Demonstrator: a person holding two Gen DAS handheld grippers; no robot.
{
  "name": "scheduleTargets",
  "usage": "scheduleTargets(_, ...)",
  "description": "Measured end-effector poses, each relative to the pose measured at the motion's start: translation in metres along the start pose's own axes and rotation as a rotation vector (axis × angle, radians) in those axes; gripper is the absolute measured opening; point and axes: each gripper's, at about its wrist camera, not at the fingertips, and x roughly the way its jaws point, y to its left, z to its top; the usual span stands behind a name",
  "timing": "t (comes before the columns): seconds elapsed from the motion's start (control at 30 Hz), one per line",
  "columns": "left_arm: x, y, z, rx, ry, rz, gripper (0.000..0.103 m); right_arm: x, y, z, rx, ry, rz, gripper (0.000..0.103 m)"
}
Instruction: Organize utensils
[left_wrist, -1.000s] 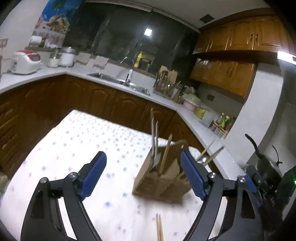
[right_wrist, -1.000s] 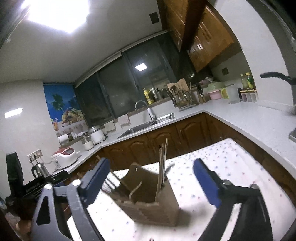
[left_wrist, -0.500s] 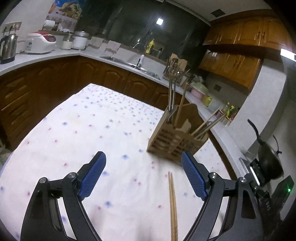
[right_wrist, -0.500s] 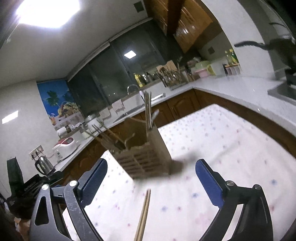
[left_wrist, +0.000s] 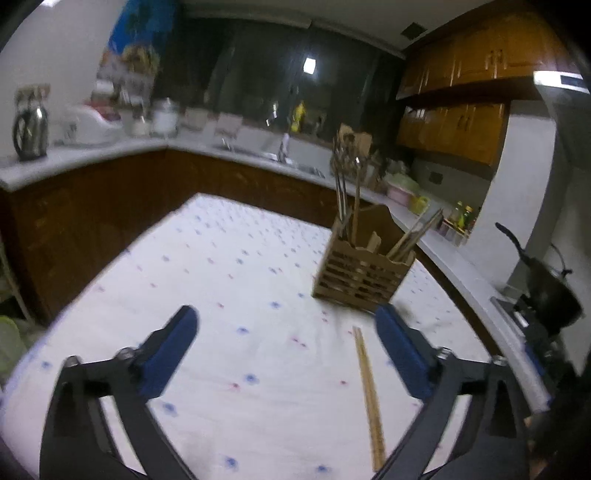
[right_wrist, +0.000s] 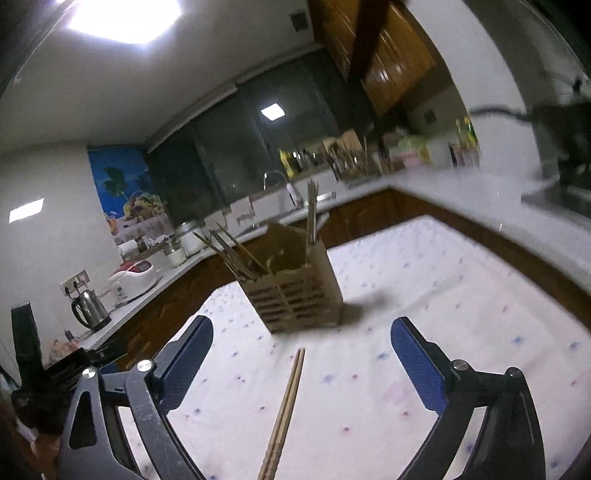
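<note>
Between right gripper (right_wrist: 301, 350) jaws, seemingly: chopsticks (right_wrist: 282, 417).

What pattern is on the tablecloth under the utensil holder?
White with small blue and pink dots; the tablecloth shows best in the left wrist view.

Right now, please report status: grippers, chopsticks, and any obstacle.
Left gripper open, jaws just widened, empty. Right gripper open, empty. Chopsticks flat on tablecloth, short of wooden holder. Nothing blocking.

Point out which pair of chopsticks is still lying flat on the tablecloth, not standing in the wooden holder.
The bamboo chopsticks lying side by side on the dotted tablecloth, in front of the wooden holder. The other chopsticks lean out of its compartments.
</note>
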Motion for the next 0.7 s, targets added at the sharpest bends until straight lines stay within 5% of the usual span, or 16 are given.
scheduleTargets(0.2,-0.013,0.000,-0.022,0.065,-0.073,0.071,0.103,-0.028,0.025,-0.026,-0.206,-0.140,-0.042,0.103)
scheduleTargets(0.7,-0.010,-0.015,-0.062,0.176,-0.061,0.113,0.103,-0.035,0.011,-0.060,-0.223,-0.096,-0.079,0.103)
